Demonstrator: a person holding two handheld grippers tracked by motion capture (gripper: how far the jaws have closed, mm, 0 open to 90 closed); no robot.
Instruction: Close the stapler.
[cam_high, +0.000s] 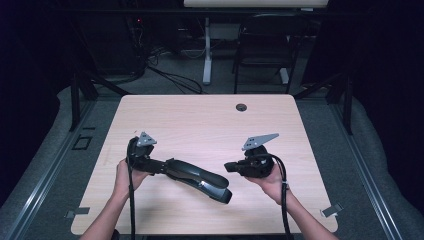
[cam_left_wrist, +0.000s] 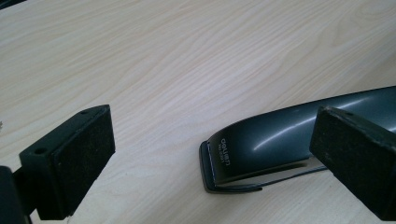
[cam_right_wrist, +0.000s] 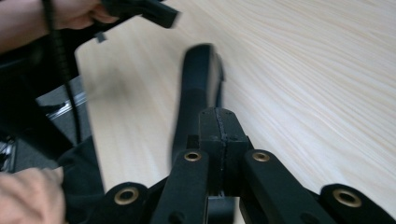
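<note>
While the black stapler (cam_high: 200, 178) lies flat on the wooden table (cam_high: 200, 120), the left gripper (cam_left_wrist: 210, 154) is held wide open around one end of it, and nothing is gripped. The right gripper (cam_right_wrist: 219, 140) is shut tight with nothing inside, just beside the stapler's other end. To grab well, the left fingers (cam_left_wrist: 79, 158) should be centred on the body and closed slowly.

Stapler (cam_right_wrist: 198, 88) blurred, its rear perhaps behind tongs (cam_right_wrist: 223, 122)
</note>
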